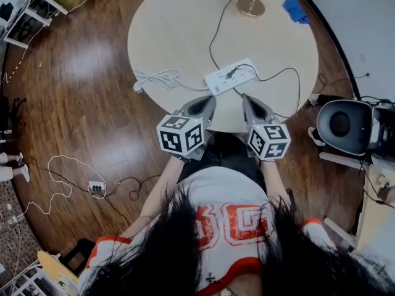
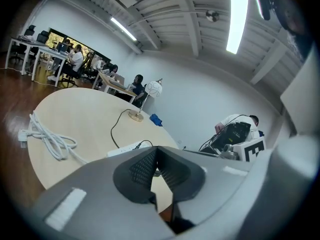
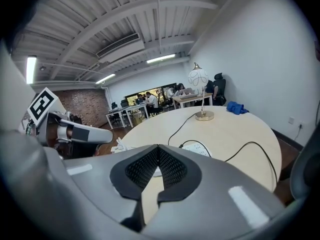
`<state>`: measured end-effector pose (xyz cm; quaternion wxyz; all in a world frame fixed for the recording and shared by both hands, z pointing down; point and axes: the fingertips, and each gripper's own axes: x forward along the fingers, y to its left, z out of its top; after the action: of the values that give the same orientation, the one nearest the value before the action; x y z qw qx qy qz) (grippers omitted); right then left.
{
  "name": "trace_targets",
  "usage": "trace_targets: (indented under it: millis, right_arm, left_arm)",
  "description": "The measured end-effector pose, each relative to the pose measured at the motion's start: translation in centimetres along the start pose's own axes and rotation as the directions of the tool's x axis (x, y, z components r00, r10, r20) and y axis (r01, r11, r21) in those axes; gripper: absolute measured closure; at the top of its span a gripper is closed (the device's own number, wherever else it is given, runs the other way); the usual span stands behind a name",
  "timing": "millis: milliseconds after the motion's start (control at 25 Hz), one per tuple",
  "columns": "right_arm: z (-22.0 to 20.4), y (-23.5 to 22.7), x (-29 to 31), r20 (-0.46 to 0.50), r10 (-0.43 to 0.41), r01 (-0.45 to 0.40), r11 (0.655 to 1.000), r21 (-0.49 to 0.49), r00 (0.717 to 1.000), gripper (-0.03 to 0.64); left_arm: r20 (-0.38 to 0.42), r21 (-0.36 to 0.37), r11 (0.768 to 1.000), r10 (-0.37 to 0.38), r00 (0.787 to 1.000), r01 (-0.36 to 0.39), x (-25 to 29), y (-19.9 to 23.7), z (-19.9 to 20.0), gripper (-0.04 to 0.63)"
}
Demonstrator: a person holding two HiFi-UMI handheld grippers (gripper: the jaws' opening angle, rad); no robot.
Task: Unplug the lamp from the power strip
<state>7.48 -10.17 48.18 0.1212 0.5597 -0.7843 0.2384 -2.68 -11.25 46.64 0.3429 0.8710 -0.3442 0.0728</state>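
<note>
On the round beige table [image 1: 173, 17] lies a white power strip [image 1: 230, 76]. A black plug [image 1: 232, 73] sits in it, and its black cord runs up to the brass base of the lamp [image 1: 250, 6] at the far edge. My left gripper [image 1: 208, 101] and right gripper [image 1: 246, 97] hover side by side at the table's near edge, just short of the strip. Both are shut, with nothing between the pads. The left gripper view shows the strip [image 2: 125, 147] beyond the closed tips [image 2: 156, 149], with the lamp [image 2: 153, 88] behind it. In the right gripper view the strip [image 3: 198, 149] and lamp [image 3: 198, 78] lie ahead.
A coiled white cable [image 1: 157, 79] lies left of the strip. A second black cord [image 1: 290, 73] loops off to the right. A blue object [image 1: 295, 9] rests near the lamp. A black-and-white machine [image 1: 345, 126] stands right of the table. Cables and a small power strip [image 1: 95, 189] lie on the wooden floor.
</note>
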Motion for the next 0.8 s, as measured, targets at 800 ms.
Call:
trace_targets:
  millis: [800]
  right_arm:
    - [-1.3,0.3,-3.1,-0.065,-0.015,0.014,1.000,-0.021,0.998,0.617]
  left_arm:
    - [-0.040,0.034,0.999,-0.027,0.999,0.028,-0.4,-3.3,-2.0,0.595]
